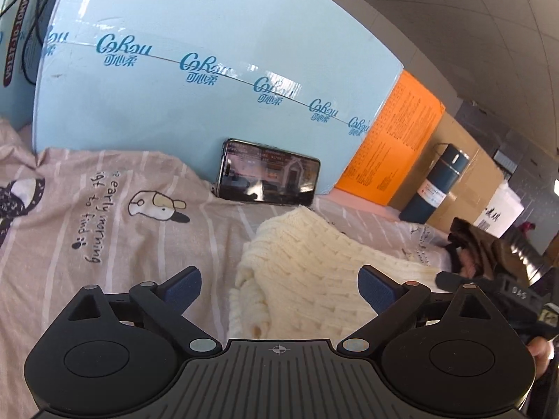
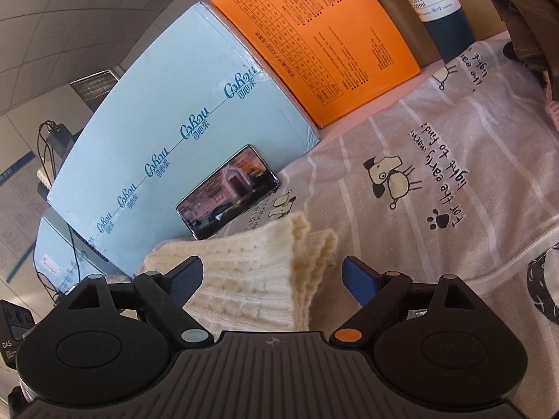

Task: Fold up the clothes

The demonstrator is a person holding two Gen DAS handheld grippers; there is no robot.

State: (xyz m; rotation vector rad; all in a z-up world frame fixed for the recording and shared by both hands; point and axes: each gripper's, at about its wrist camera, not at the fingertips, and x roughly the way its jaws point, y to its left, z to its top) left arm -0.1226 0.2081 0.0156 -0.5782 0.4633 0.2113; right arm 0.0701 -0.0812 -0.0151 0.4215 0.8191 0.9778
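Grippers: your left gripper (image 1: 279, 288) and right gripper (image 2: 272, 279) are hanging spread, empty.
Sweater (image 1: 314, 262): soft, light, stretchy; you're best pinching its stacked ribbed edges (image 2: 314, 255).

My left wrist camera sits low behind my left gripper (image 1: 279, 288), looking level across the bedsheet (image 1: 104, 209) toward the pale blue box (image 1: 174, 70) at twelve o'clock, near it. My right wrist camera rides behind my right gripper (image 2: 272, 279), tilted so the same blue box (image 2: 174, 111) slants from eight to one o'clock. Both views share the phone (image 1: 269, 179) (image 2: 229, 190), the cream knit (image 1: 314, 262) (image 2: 251, 262), the orange box (image 1: 398, 139) (image 2: 314, 35) and the dark bottle (image 1: 436, 185) (image 2: 443, 10). My right gripper's body shows at three o'clock in the left view.
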